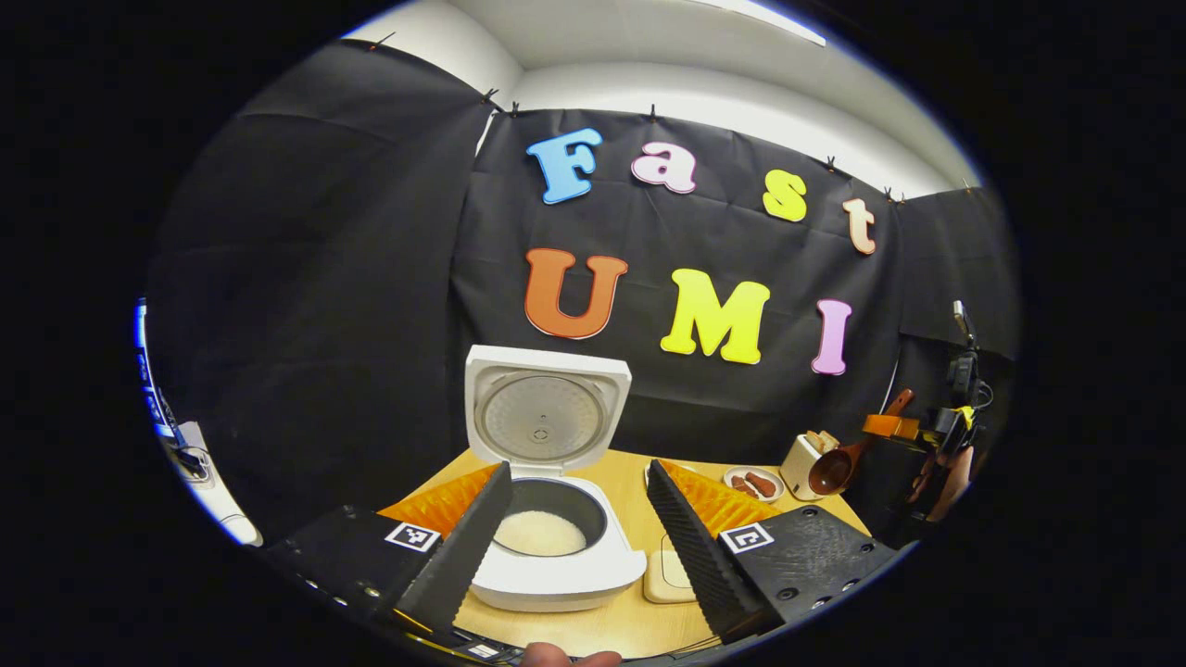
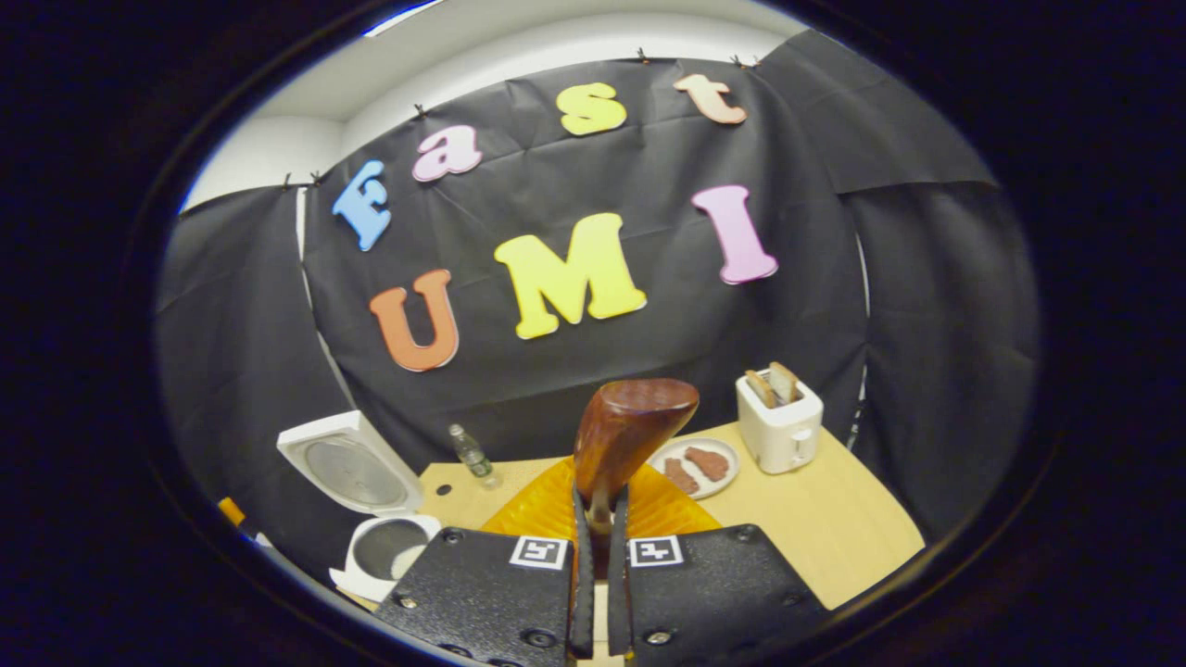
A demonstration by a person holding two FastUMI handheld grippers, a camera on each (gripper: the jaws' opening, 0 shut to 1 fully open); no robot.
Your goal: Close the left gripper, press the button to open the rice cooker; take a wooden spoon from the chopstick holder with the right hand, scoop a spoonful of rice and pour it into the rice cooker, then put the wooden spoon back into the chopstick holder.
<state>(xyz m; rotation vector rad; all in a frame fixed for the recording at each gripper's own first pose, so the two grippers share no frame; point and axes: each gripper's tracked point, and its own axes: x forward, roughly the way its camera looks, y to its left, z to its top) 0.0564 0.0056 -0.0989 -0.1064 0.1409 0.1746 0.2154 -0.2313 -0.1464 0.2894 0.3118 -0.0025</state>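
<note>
Left gripper view. Left gripper (image 1: 579,519): two ribbed, wedge-shaped fingers spread wide apart, nothing between them, held above the wooden table (image 1: 630,625). Rice cooker (image 1: 556,556): white, smooth plastic, rounded square body; it stands on the table in the gap between the fingers. Its lid (image 1: 547,412) is raised upright at the back, showing a round, dull metal inner plate. The dark round pot inside holds a shallow bed of white rice (image 1: 540,533). Small cream square object (image 1: 669,579) on the table just right of the cooker; what it is I cannot tell. Plate (image 1: 752,483): small, white, round, carrying brown pieces. Toaster (image 1: 804,463): cream, boxy, with bread slices in the top. Right gripper (image 1: 894,426) shows at the far right, holding the wooden spoon (image 1: 839,468) with its bowl hanging near the toaster; a hand (image 1: 940,477) is behind it.

Right gripper view. Right gripper (image 2: 599,519): fingers nearly together, both pressing the spoon's handle. Wooden spoon: reddish-brown, glossy, with a deep oval bowl standing up above the fingertips, over the table. Rice cooker at lower left, lid open. Clear plastic bottle (image 2: 471,454) upright at the back of the table. Plate and toaster to the right, close together.
</note>
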